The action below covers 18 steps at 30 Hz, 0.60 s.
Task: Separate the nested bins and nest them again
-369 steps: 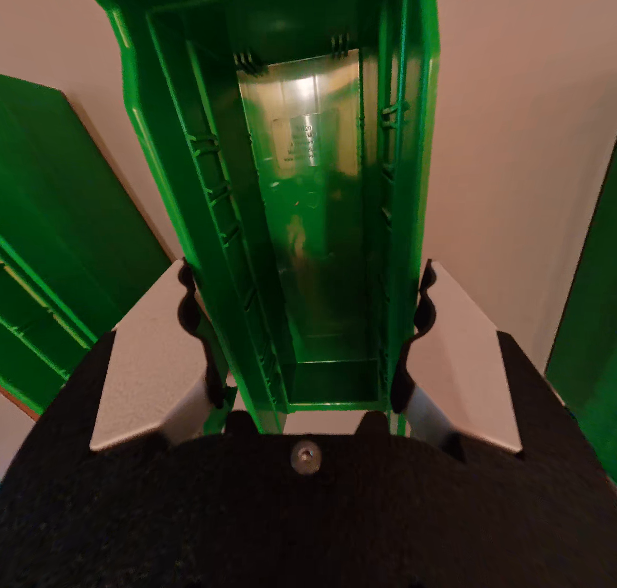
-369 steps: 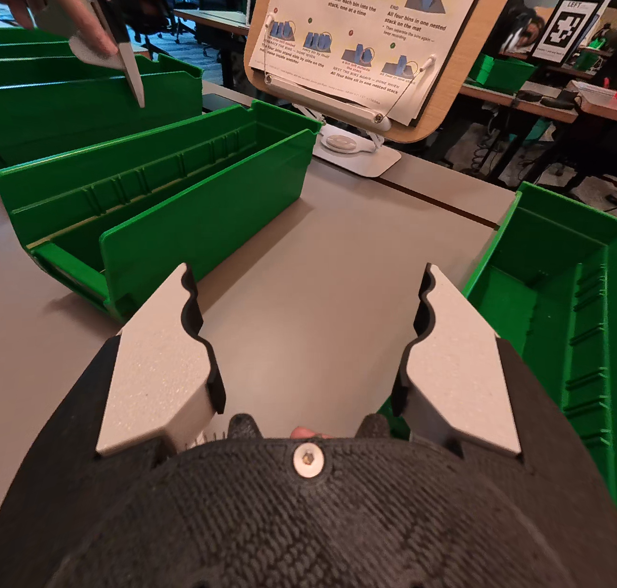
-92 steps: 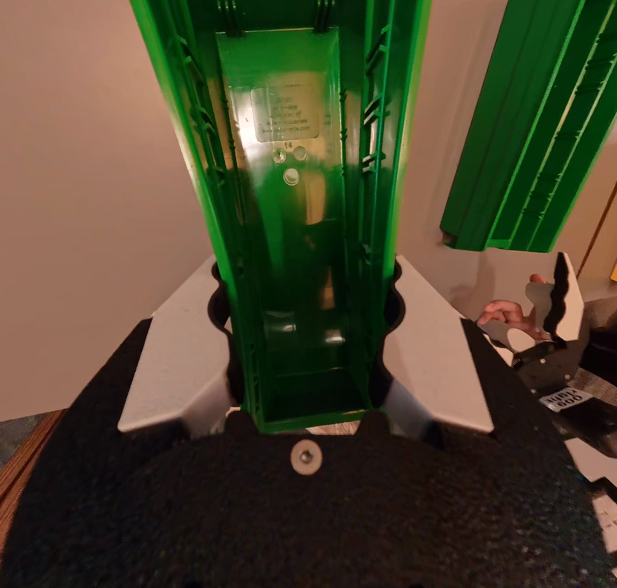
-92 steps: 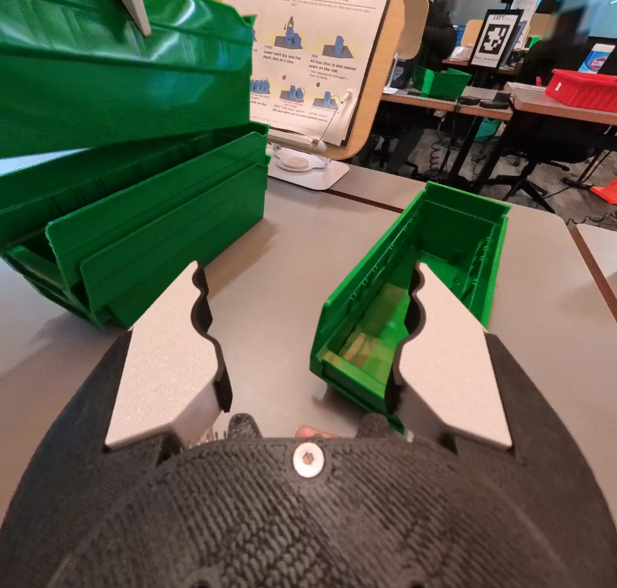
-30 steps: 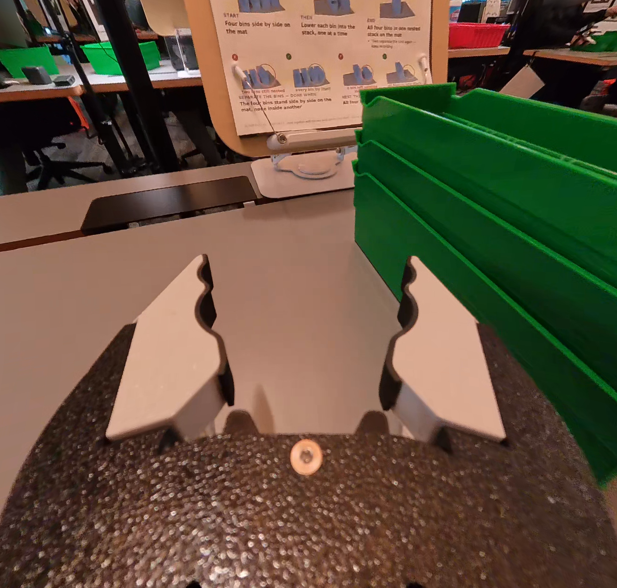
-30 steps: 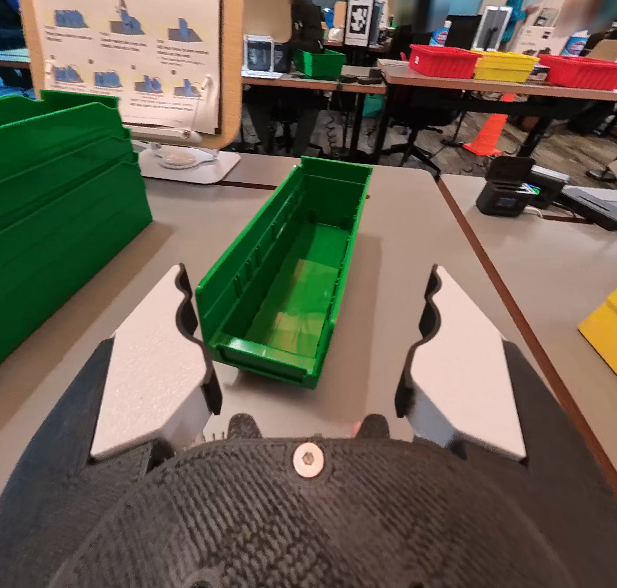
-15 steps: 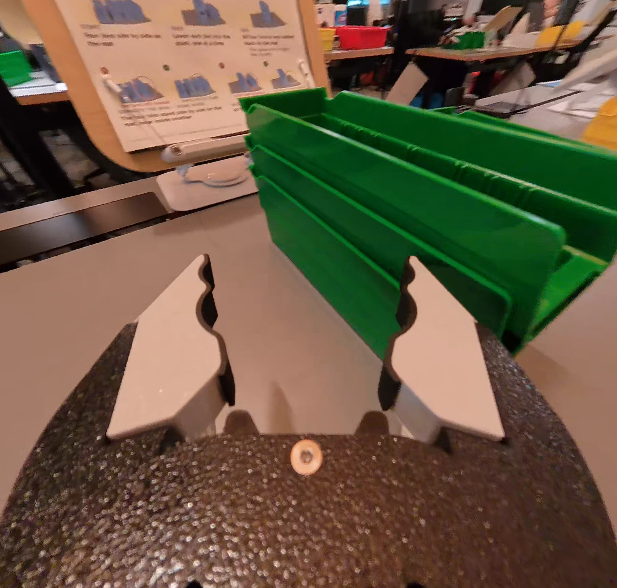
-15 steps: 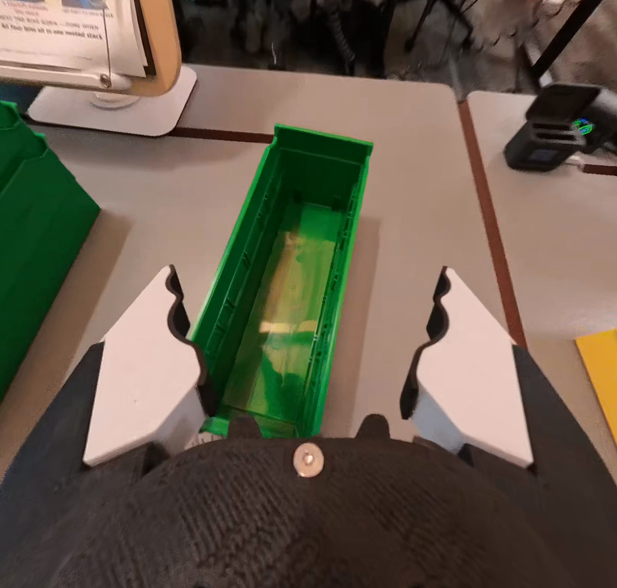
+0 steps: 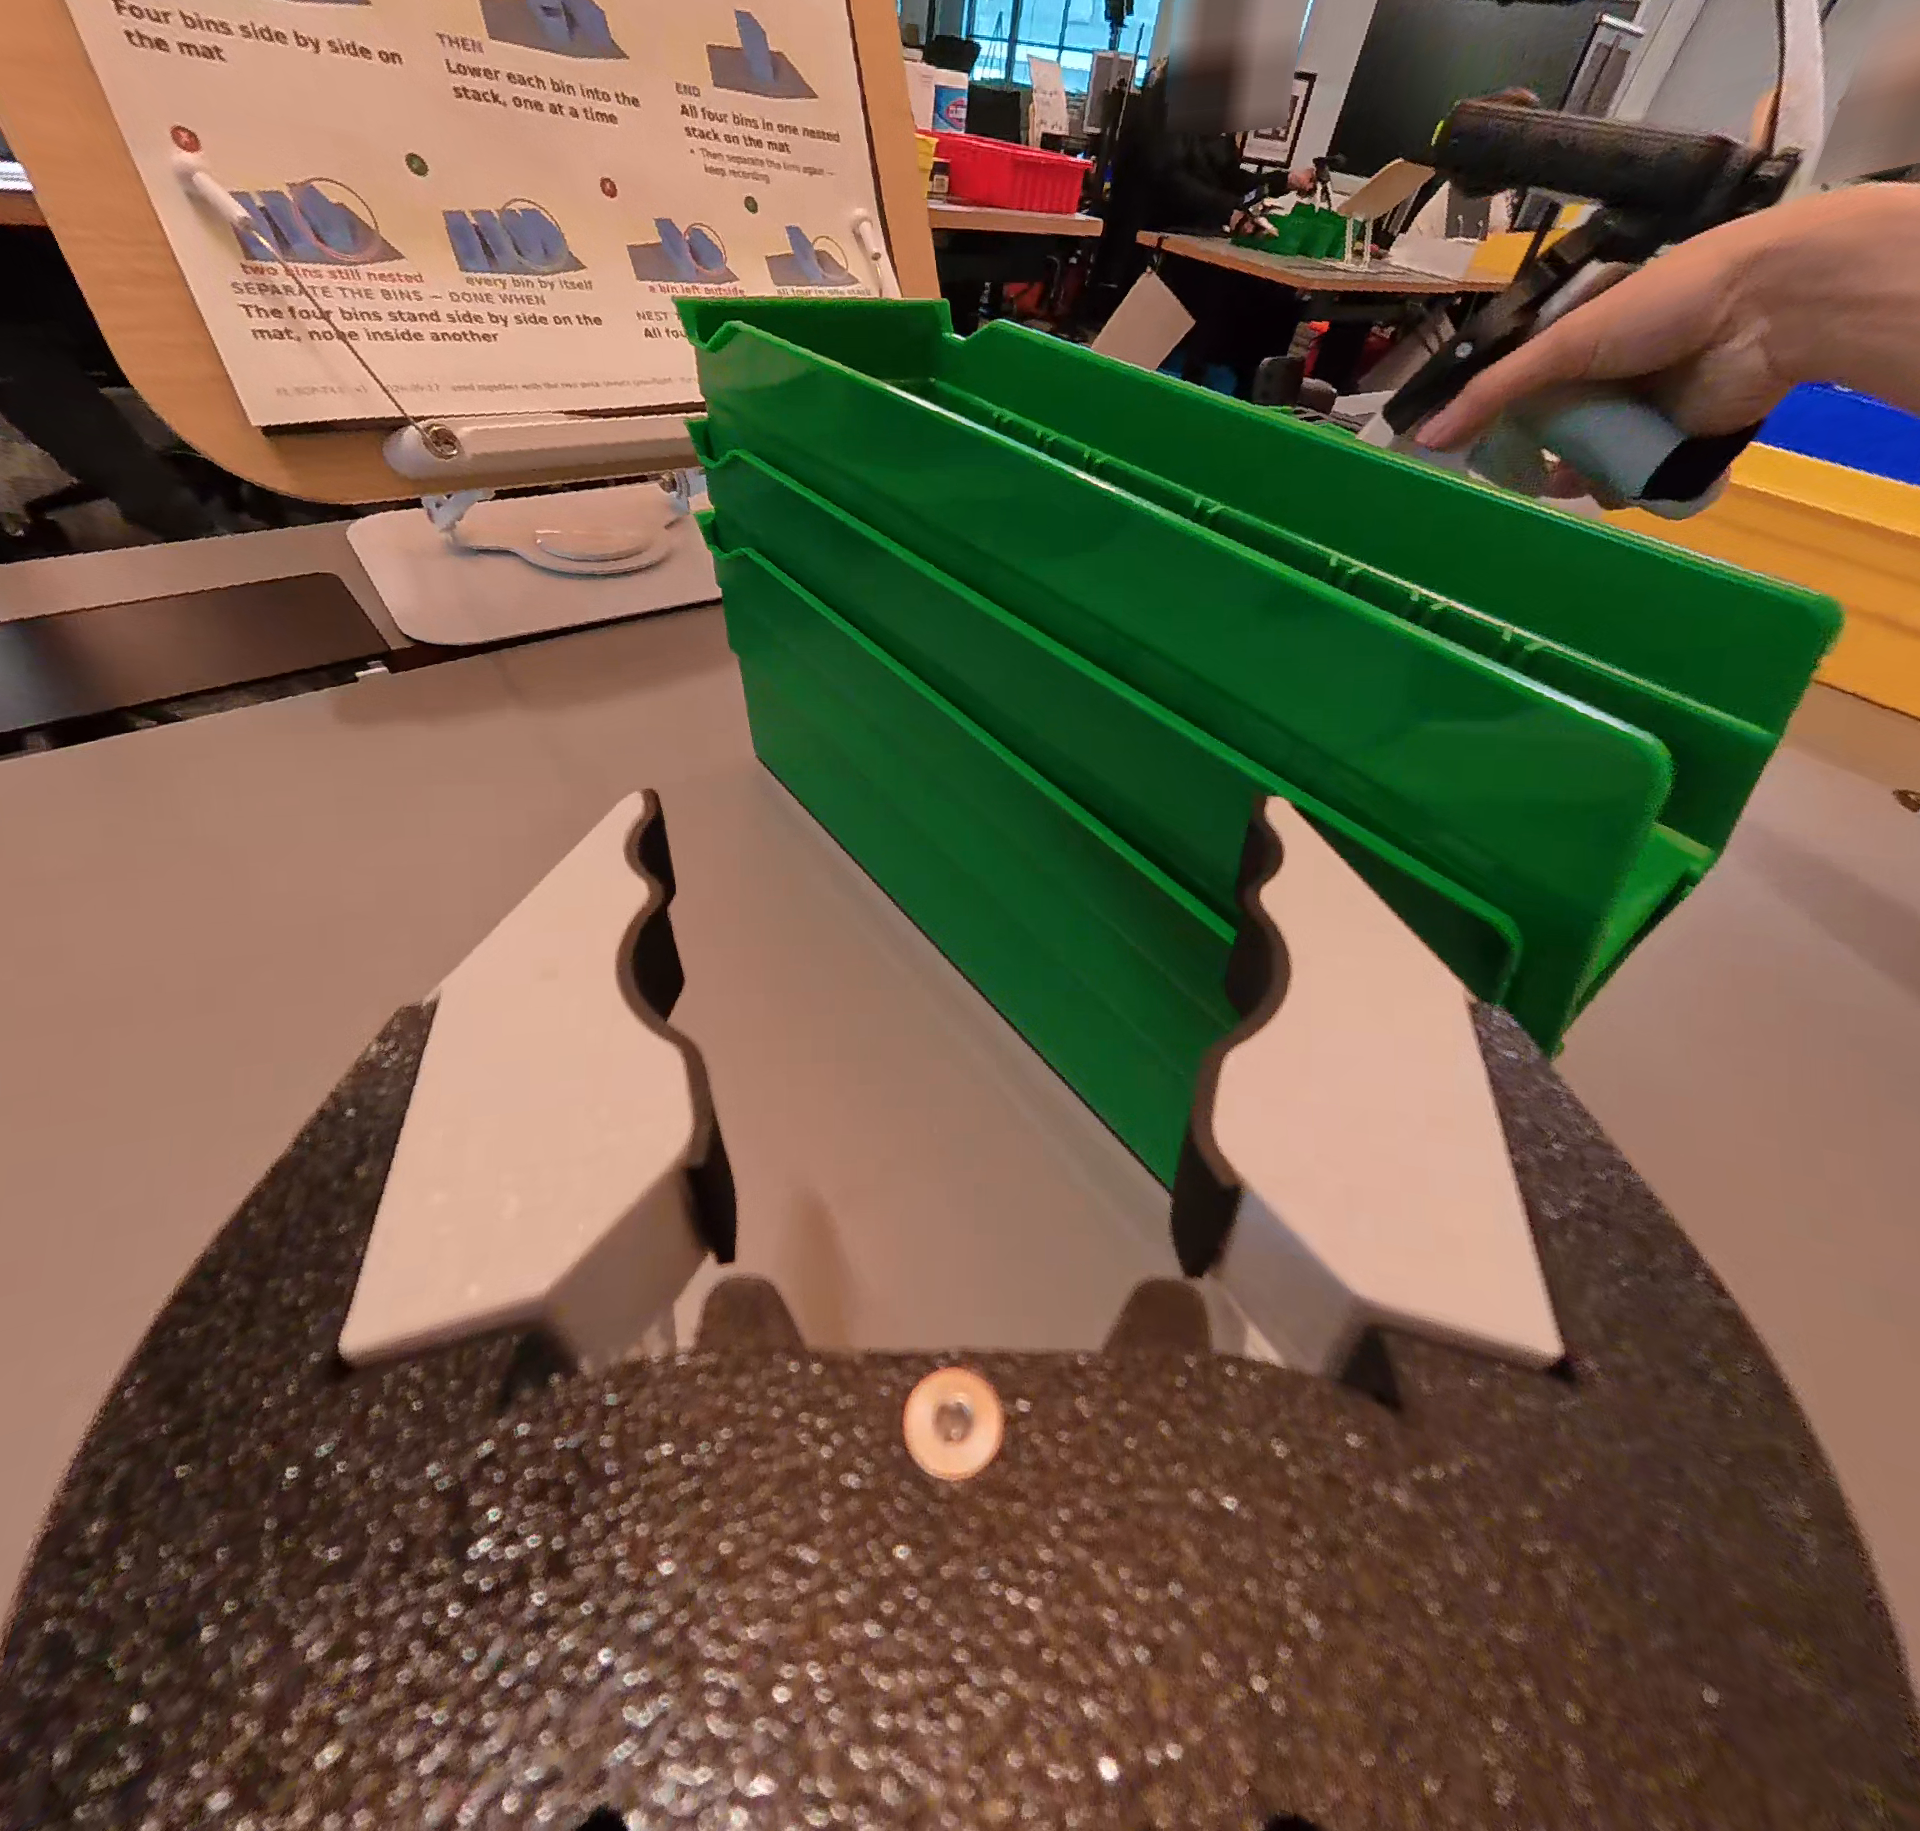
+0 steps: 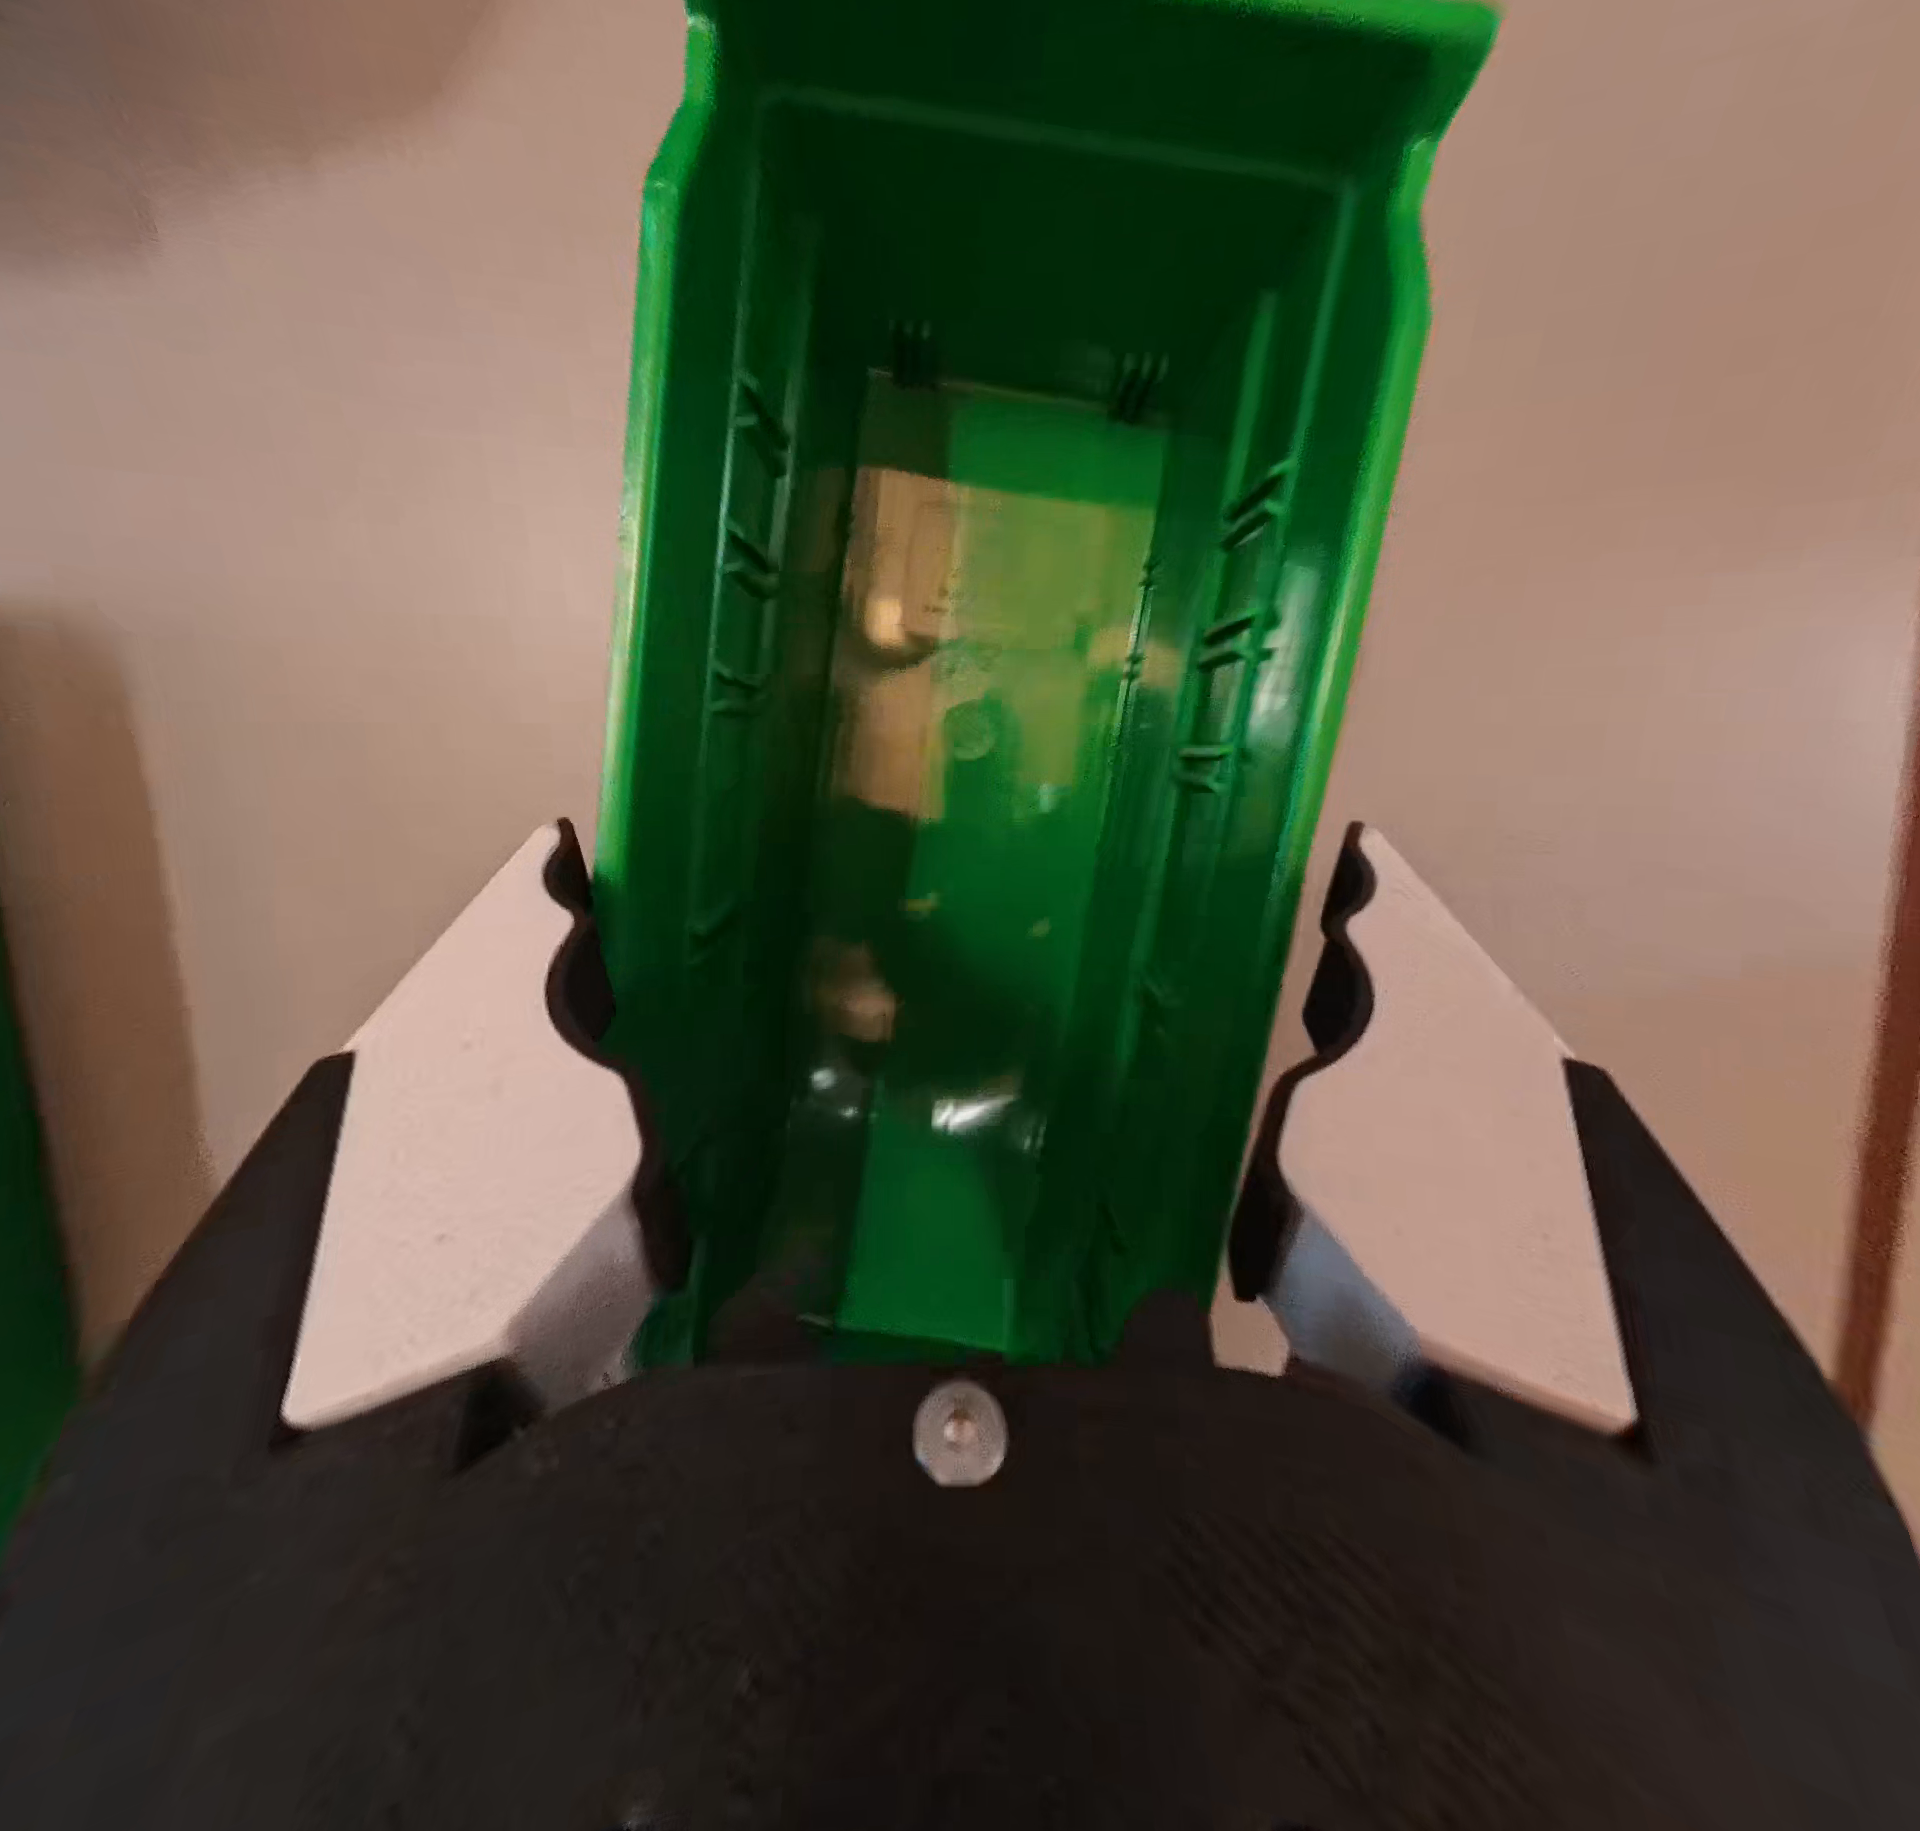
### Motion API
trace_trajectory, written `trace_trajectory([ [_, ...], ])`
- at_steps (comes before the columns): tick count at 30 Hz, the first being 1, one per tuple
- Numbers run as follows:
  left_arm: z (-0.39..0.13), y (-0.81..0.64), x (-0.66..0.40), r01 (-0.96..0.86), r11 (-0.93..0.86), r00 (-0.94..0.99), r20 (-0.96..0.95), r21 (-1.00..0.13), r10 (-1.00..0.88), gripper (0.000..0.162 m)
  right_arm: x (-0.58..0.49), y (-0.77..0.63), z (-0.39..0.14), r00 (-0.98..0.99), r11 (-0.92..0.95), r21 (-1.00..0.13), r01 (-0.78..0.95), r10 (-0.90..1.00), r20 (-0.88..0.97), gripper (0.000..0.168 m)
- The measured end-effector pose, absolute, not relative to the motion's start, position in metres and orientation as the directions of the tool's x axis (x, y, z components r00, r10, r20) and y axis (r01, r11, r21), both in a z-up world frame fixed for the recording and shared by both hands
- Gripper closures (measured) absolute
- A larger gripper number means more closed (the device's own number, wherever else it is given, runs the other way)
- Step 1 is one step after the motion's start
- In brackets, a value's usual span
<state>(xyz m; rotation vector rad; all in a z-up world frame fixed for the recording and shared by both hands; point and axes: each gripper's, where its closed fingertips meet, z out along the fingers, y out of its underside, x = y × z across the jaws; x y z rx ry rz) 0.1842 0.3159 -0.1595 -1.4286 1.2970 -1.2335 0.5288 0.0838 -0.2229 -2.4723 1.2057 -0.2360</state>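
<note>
Change since half a second ago: right gripper (image 10: pixel 940 1012) has dropped over the loose green bin (image 10: pixel 1029 555) on the table (image 10: pixel 312 431), jaws wide astride its near end, not yet clamped. We judge this the final pickup. Left gripper (image 9: pixel 951 950) hangs open, empty, beside the nested stack (image 9: pixel 1195 659). Count: three stacked, one loose.

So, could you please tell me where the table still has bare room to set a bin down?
The grey table is bare to the left of the nested green bins, from the left gripper up to the instruction board's base. A bare strip flanks the single green bin. The stack's right side is crowded by the person's hand.
</note>
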Motion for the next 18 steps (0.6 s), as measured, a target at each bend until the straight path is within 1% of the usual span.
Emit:
trace_trajectory([
  [1, -0.159, 0.316, 0.184, -0.183, -0.121, -0.017, 0.126, -0.976, -0.992, 0.055, 0.526, 0.085, -0.225, 0.62, -0.559, -0.382, -0.736, -0.784, -0.046, 0.035],
  [3, -0.158, 0.319, 0.183, -0.18, -0.117, -0.008, 0.121, -0.977, -0.993, 0.055, 0.526, 0.082, -0.228, 0.612, -0.558, -0.359, -0.748, -0.789, -0.049, 0.026],
  [5, -0.158, 0.319, 0.183, -0.174, -0.127, -0.012, 0.131, -0.976, -0.991, 0.055, 0.52, 0.083, -0.23, 0.606, -0.553, -0.326, -0.766, -0.791, -0.083, 0.03],
  [11, -0.167, 0.32, 0.185, -0.204, -0.148, -0.007, 0.152, -0.968, -0.988, 0.055, 0.515, 0.081, -0.232, 0.624, -0.594, -0.272, -0.757, -0.781, -0.032, 0.028],
  [13, -0.167, 0.321, 0.185, -0.204, -0.15, -0.004, 0.154, -0.967, -0.988, 0.055, 0.514, 0.081, -0.232, 0.628, -0.605, -0.248, -0.757, -0.778, -0.018, 0.031],
  [16, -0.17, 0.321, 0.185, -0.22, -0.172, -0.009, 0.178, -0.96, -0.984, 0.055, 0.515, 0.084, -0.232, 0.621, -0.597, -0.243, -0.764, -0.784, -0.027, 0.033],
  [18, -0.17, 0.321, 0.184, -0.228, -0.197, -0.017, 0.206, -0.954, -0.978, 0.055, 0.515, 0.086, -0.233, 0.599, -0.573, -0.245, -0.782, -0.799, -0.047, 0.032],
])
